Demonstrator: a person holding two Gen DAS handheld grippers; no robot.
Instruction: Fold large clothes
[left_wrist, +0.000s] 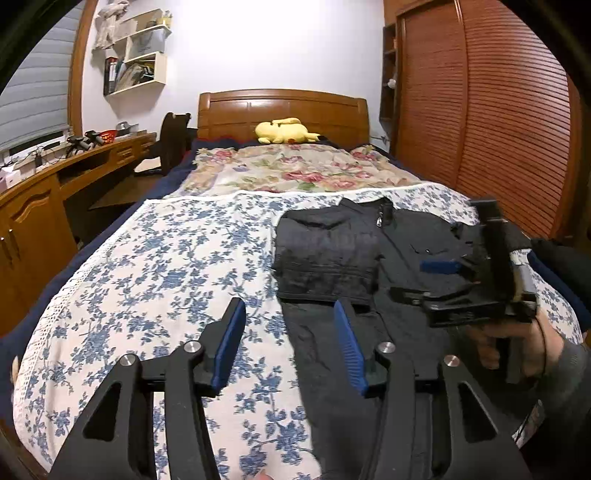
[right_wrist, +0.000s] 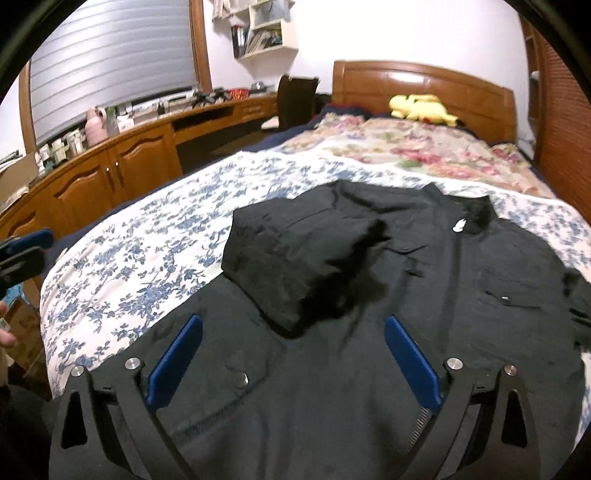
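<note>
One black jacket (right_wrist: 461, 295) lies flat on my blue-flowered bedspread (left_wrist: 155, 266), on the wardrobe side of the bed. Its long axis runs along the bed: collar (right_wrist: 476, 218) toward the wooden headboard (left_wrist: 282, 110), hem toward me at the foot. One sleeve (right_wrist: 291, 254) is folded across the chest, its cuff end pointing back toward the hem; in the left wrist view it reads as a dark rectangle (left_wrist: 327, 251) on the jacket's left half. I cannot make out the other sleeve clearly; some bunched black cloth sits at the far right edge.

Count: one jacket, one folded sleeve, two grippers, one yellow plush toy (left_wrist: 284, 131) at the headboard, one red-flowered quilt (left_wrist: 295, 170) beyond the bedspread.

Left gripper (left_wrist: 290, 339): jaws spread wide, nothing between the blue pads. It hangs over the jacket's left edge, one pad over bedspread, the other over black cloth. I cannot tell whether it touches.

Right gripper (right_wrist: 293, 354): jaws spread wide too, holding nothing, positioned above the lower front of the jacket near the zip. Seen from the left wrist camera, my right hand (left_wrist: 517, 343) grips its handle over the jacket's right side.
</note>
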